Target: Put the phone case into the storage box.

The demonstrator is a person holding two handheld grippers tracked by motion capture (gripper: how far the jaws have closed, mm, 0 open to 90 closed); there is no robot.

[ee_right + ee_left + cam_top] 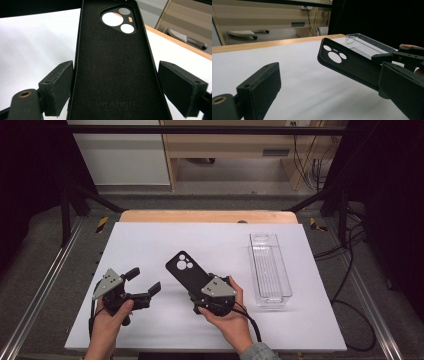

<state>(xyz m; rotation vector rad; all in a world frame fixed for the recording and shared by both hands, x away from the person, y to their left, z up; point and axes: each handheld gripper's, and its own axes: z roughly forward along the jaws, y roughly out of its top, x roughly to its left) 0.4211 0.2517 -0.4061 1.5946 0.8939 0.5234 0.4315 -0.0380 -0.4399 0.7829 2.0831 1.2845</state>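
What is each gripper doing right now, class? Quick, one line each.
Left gripper: open, holding nothing.
Right gripper: jaws on either side of the black phone case; whether they actually clamp it cannot be told.

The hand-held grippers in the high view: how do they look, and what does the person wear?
Both the left hand-held gripper and the right hand-held gripper are black, each topped by a grey three-cornered plate and trailing a black cable. A bluish denim-like sleeve cuff shows at the right wrist.
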